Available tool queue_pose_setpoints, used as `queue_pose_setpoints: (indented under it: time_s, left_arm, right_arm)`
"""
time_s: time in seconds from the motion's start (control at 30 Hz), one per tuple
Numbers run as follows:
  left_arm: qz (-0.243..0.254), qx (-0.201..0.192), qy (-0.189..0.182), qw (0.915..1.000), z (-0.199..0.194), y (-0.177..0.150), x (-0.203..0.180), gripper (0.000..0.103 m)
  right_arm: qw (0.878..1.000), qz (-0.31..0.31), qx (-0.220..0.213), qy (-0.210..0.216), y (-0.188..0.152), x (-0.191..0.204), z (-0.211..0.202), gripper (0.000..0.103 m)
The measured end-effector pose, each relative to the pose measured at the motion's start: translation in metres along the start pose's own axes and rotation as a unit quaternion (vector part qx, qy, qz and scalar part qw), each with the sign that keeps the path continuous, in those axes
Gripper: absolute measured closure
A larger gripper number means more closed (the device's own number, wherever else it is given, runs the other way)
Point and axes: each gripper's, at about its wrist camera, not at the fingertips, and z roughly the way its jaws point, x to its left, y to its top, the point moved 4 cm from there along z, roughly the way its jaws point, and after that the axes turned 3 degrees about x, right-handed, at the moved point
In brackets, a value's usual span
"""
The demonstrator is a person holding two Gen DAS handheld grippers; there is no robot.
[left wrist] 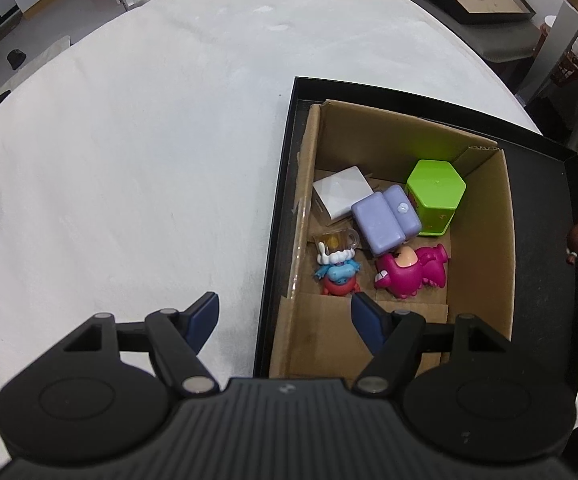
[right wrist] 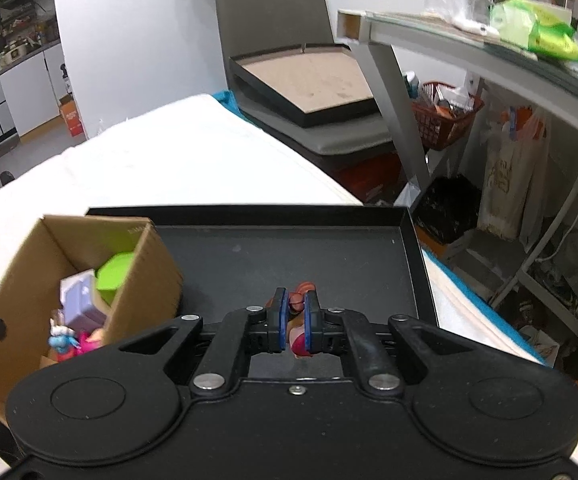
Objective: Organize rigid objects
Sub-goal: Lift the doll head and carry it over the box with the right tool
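The toy pinched in the right tongs is mostly hidden by the pads, low centre above the black tray. The left tongs are spread, nothing between them, over the carton's lower edge. Bare tray lies right of the carton.

White table w/ black tray on it.

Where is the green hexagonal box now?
In the left wrist view, the green box stands in the cardboard box's far right corner, just beyond the purple case.
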Motion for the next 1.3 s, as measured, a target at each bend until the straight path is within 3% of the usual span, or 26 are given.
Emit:
queue_pose_setpoints:
  time_s: [0.53,0.97,1.03,1.07,1.1,1.17,1.3]
  left_arm:
    - [-0.017,-0.003,-0.040,0.9990,0.008,-0.004,0.016,0.032]
    - [-0.013,0.006,-0.076,0.9970,0.026,-0.010,0.019,0.036]
    - [-0.011,0.004,-0.080,0.9967,0.028,-0.010,0.019,0.042]
    - [-0.011,0.005,-0.085,0.9963,0.029,-0.011,0.019,0.053]
    - [-0.012,0.007,-0.092,0.9957,0.030,-0.011,0.020,0.070]
    - [-0.018,0.013,-0.100,0.9948,0.033,-0.013,0.022,0.086]
    - [-0.014,0.007,-0.103,0.9945,0.034,-0.014,0.023,0.088]
  right_arm:
    - [0.999,-0.019,-0.022,0.035,0.034,0.055,-0.038,0.095]
    - [0.997,-0.054,-0.003,0.060,0.041,0.107,-0.035,0.095]
    - [0.996,-0.057,0.003,0.063,0.041,0.114,-0.033,0.095]
    - [0.996,-0.059,0.006,0.066,0.041,0.118,-0.032,0.095]
    - [0.996,-0.062,0.010,0.068,0.041,0.122,-0.030,0.095]
    - [0.995,-0.066,0.020,0.074,0.039,0.131,-0.027,0.095]
    - [0.992,-0.076,0.054,0.087,0.031,0.146,-0.018,0.095]
